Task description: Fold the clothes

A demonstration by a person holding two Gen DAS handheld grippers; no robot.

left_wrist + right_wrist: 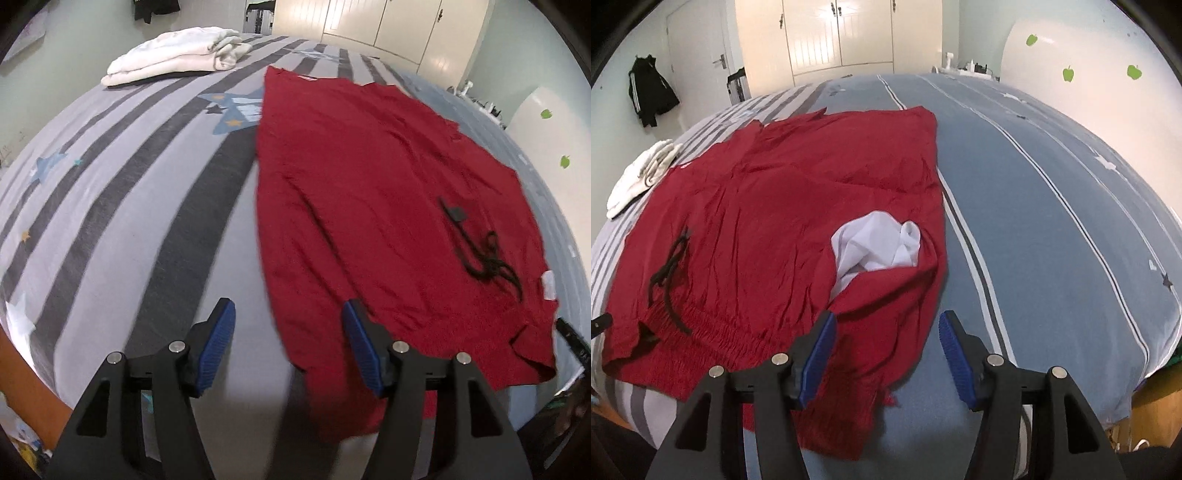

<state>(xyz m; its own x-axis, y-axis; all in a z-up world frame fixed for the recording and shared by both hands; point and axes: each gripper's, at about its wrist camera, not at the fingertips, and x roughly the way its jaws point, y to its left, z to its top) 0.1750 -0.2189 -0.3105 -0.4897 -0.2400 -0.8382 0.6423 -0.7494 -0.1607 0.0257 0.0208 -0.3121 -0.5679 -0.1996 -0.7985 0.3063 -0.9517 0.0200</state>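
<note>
Red shorts (369,206) lie spread flat on the striped bed cover (110,184), waistband toward me, with a black drawstring (487,258) loose on top. My left gripper (288,306) hovers open over the shorts' left edge near the waistband; its blue pads touch no cloth. In the right wrist view the same shorts (775,229) show a white pocket lining (875,247) turned out near the right side, and the drawstring (670,266) at the left. My right gripper (888,317) is open above the shorts' rumpled right waist corner, holding nothing.
A folded white garment (173,55) rests at the bed's far left, also seen in the right wrist view (639,173). Blue striped bedding (1052,221) stretches to the right. A wooden bed edge (22,373) is near left. Wardrobe doors (838,33) and a hanging black jacket (650,92) stand beyond.
</note>
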